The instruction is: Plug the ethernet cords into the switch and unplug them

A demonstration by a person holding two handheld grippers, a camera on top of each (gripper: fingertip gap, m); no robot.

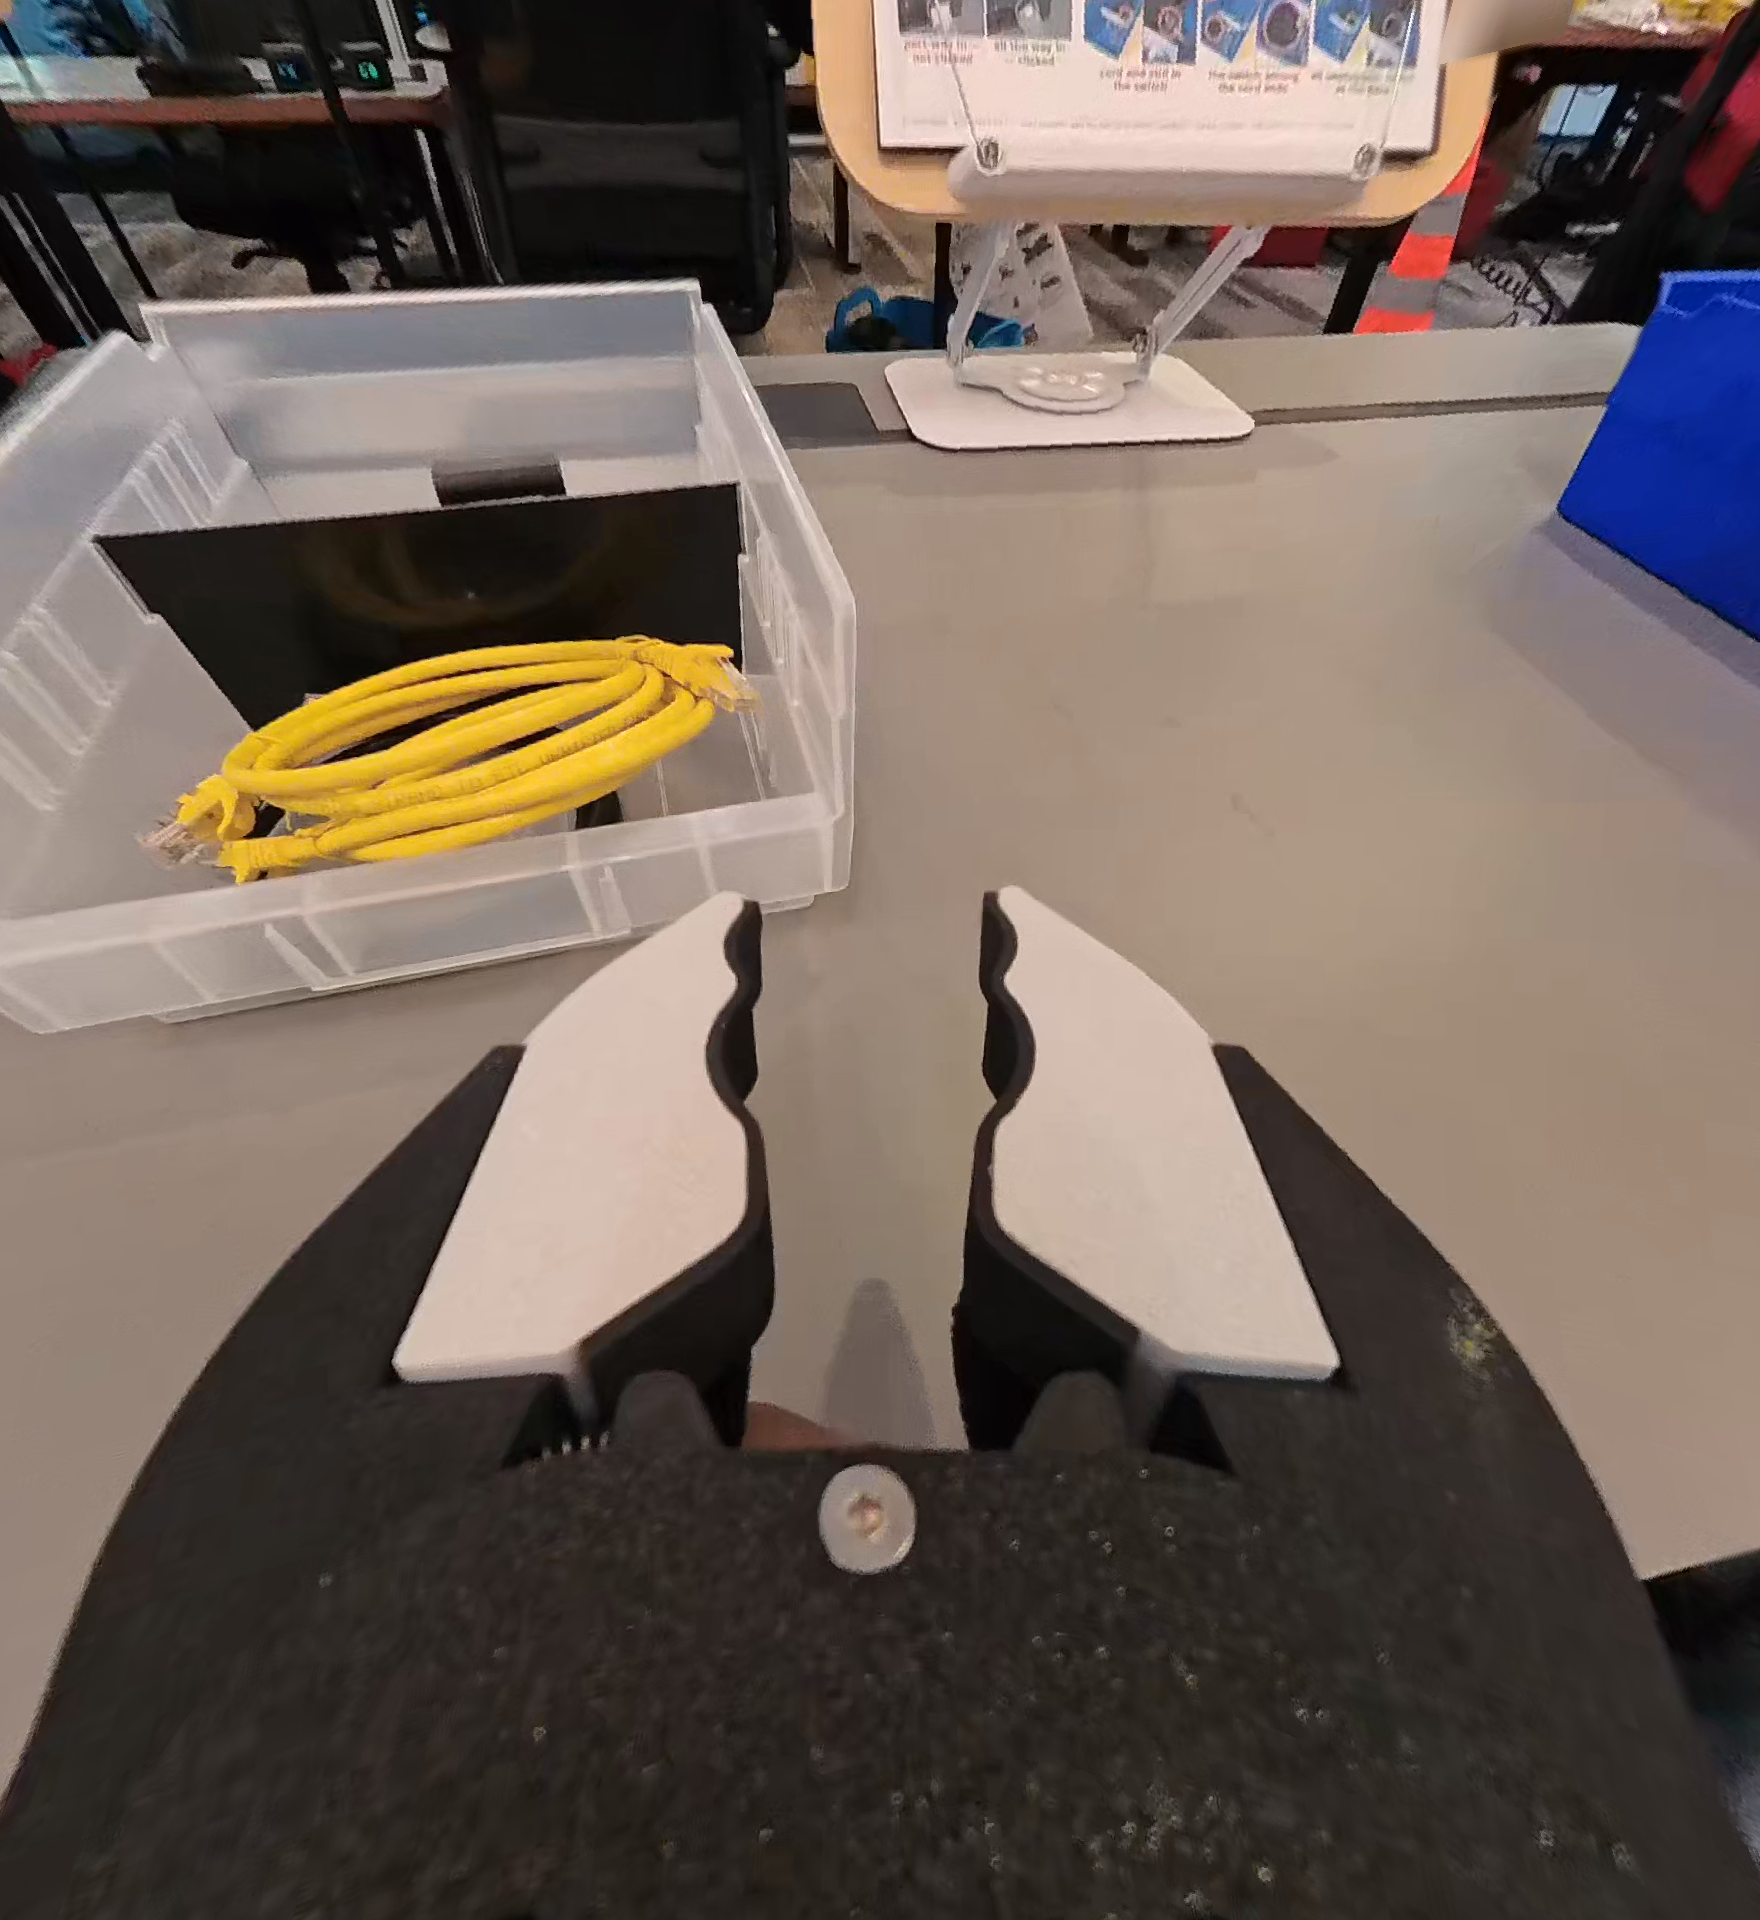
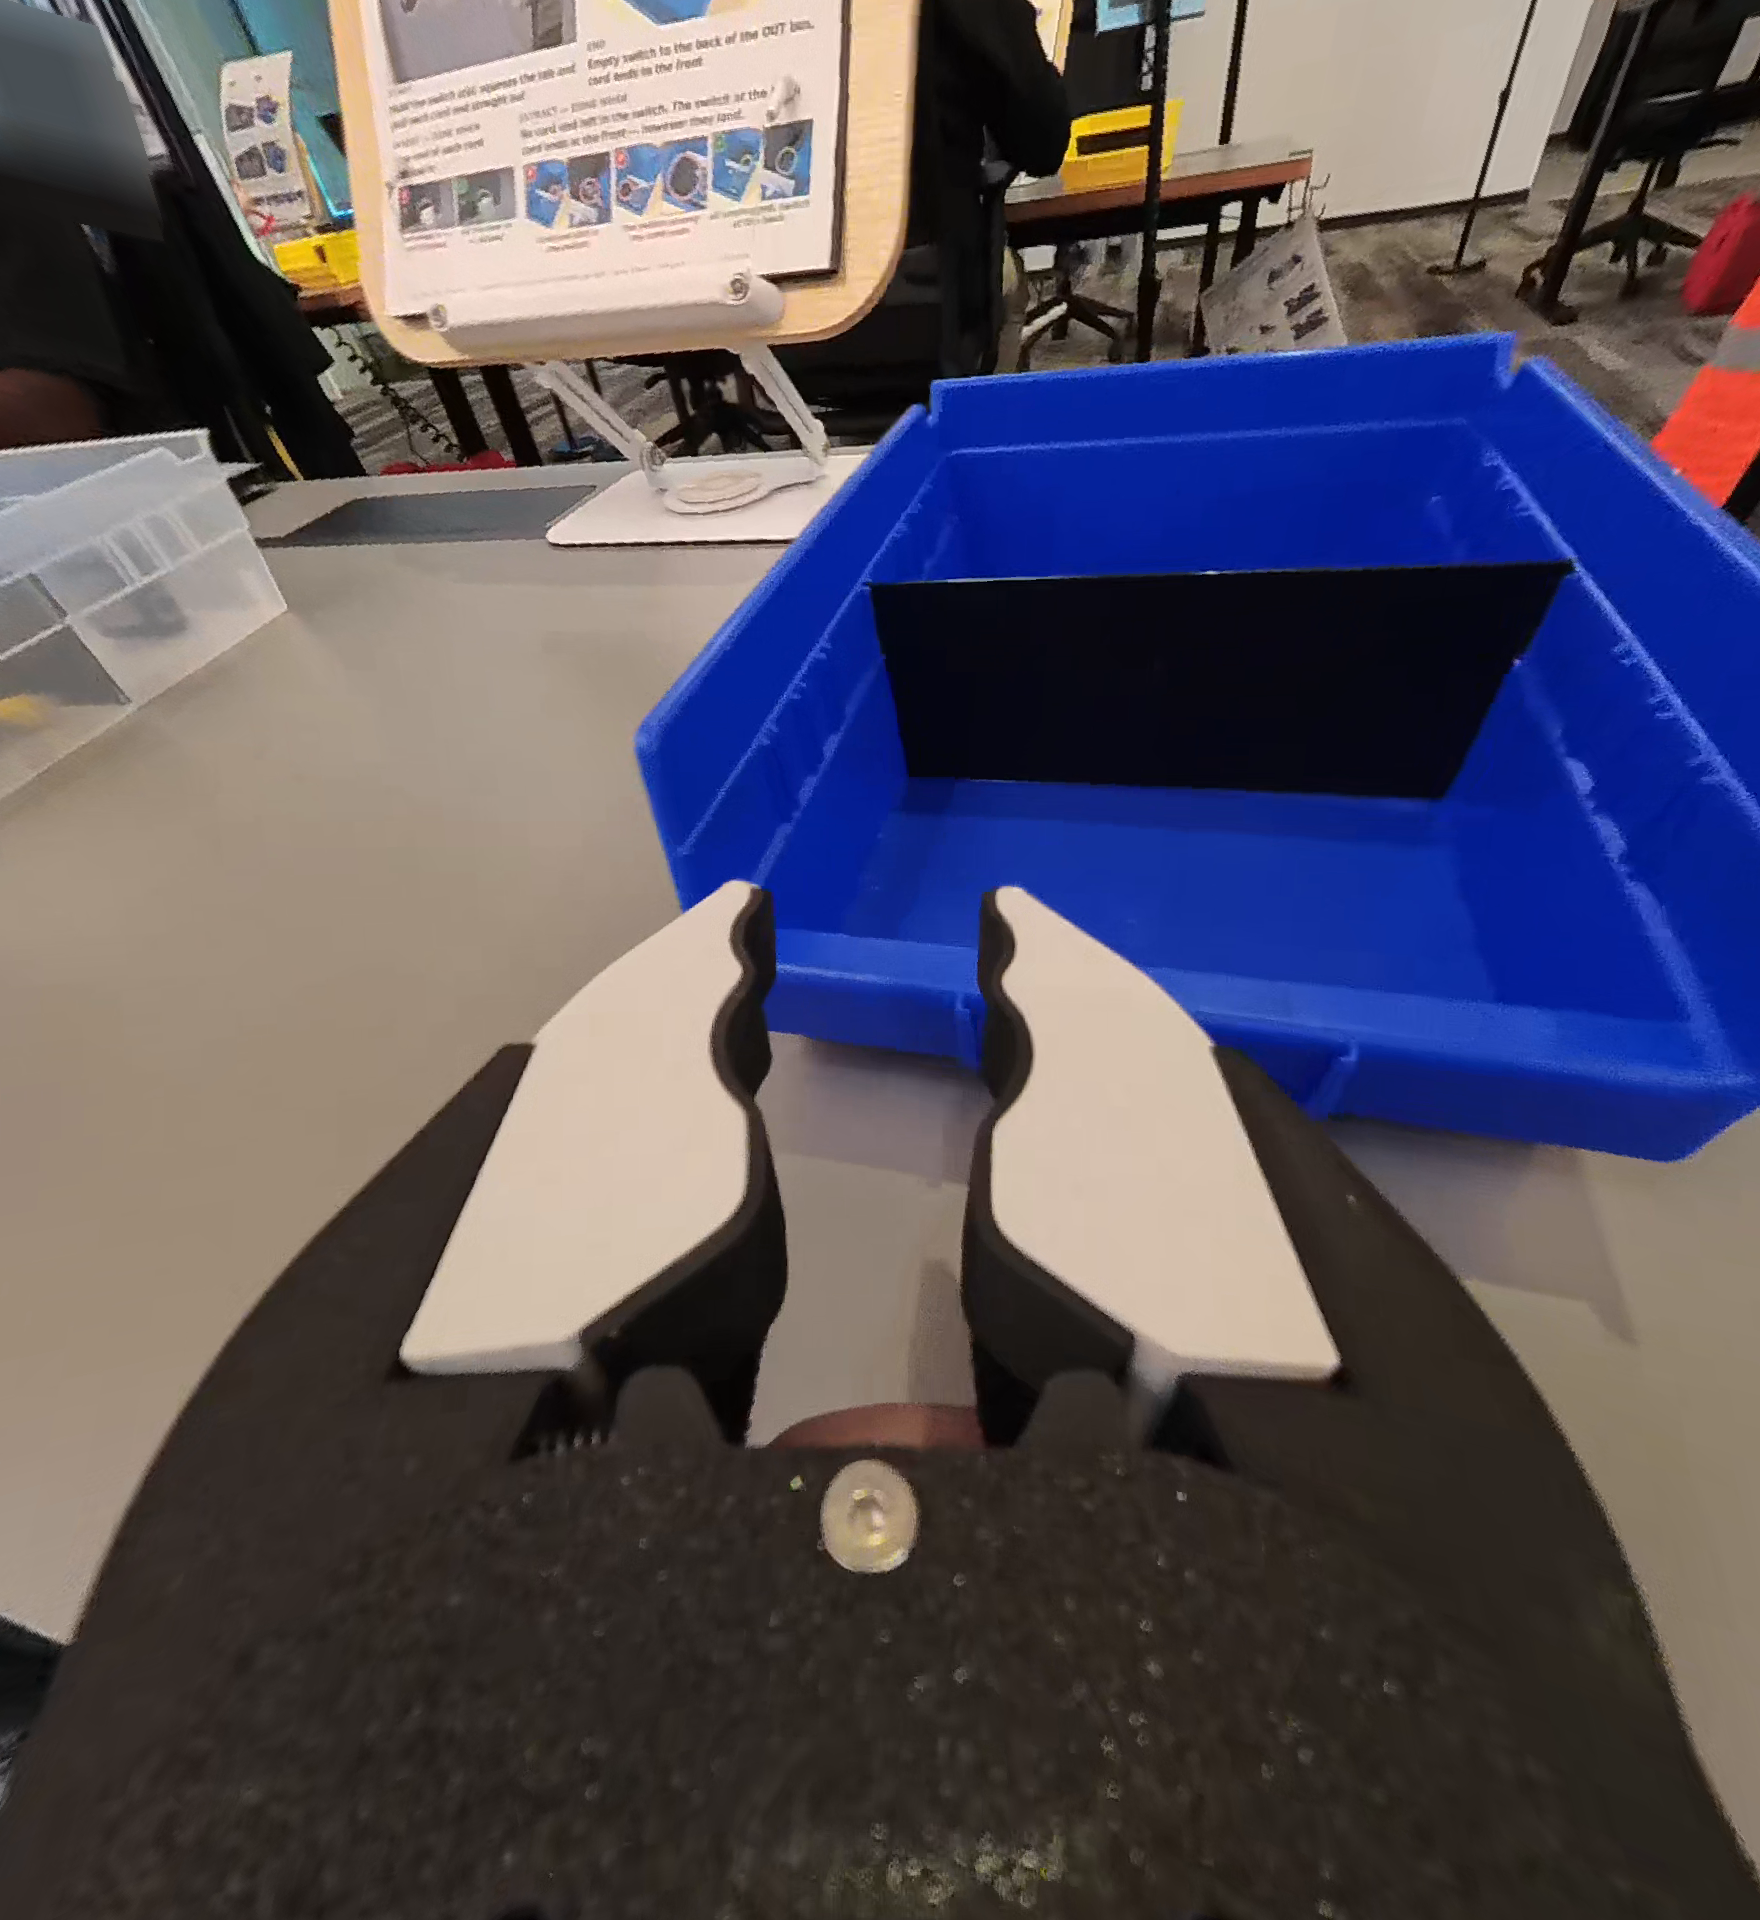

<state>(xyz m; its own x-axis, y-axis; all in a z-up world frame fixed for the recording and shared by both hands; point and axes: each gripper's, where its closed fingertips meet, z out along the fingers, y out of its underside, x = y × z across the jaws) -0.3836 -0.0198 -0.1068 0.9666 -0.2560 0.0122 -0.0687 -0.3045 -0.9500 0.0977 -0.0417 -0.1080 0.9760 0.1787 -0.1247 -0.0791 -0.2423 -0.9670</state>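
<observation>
Both grippers' fingers [image 1: 637,1091] gape, holding nothing; yellow ethernet cords [image 1: 460,748] lie left of the left gripper [image 1: 871,925].

The left hand-held gripper [image 1: 868,914] and the right hand-held gripper [image 2: 876,914] both point forward, level, jaws parted, nothing between their pads.

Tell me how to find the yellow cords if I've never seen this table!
Start at the grey table and look to its left side for the see-through plastic bin. In its near part, in front of a black divider panel, lies a coil of yellow ethernet cords. It is the only bright yellow thing on the table; the blue plastic bin on the right shows only a black divider.
</observation>
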